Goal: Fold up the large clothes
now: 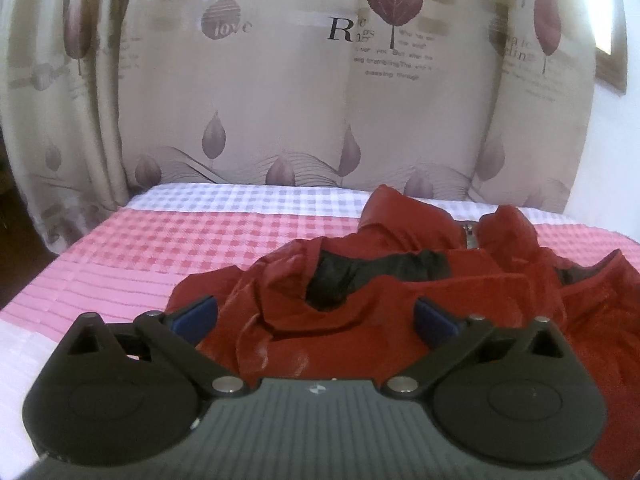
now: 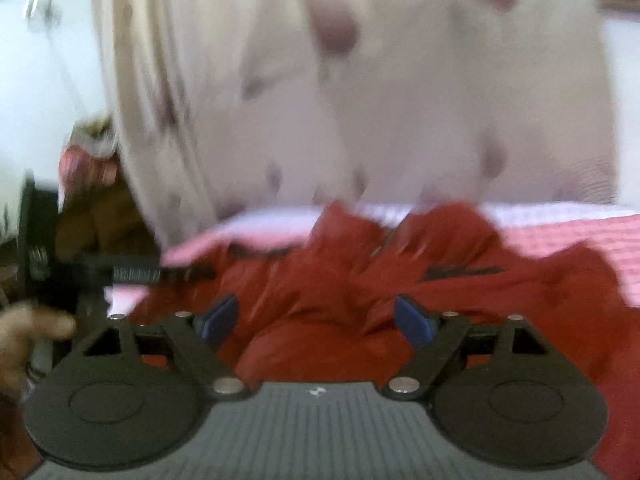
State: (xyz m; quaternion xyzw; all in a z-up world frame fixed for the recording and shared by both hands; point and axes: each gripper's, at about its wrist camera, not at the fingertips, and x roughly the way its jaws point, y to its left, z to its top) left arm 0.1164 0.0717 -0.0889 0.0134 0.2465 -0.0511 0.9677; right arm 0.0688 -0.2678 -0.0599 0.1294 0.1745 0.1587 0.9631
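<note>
The red jacket [image 1: 400, 292] is lying in a crumpled heap on the bed [image 1: 160, 248], toward its right side in the left wrist view, with a dark lining showing through an opening and a zipper [image 1: 472, 236] near the far edge. Its thin, shiny fabric is looking light, soft and probably slippery, so it is likely to slide and sag rather than keep a crease. A hem, a shoulder seam or the zipper edge would be giving a firmer hold than a loose fold.

The left tool [image 1: 316, 316] is hovering just over the near folds, its jaws standing wide and gripping nothing. The right tool [image 2: 320, 320], in a blurred picture, is likewise spread wide over the jacket, empty. A leaf-patterned curtain [image 1: 280, 100] is hanging behind the bed.
</note>
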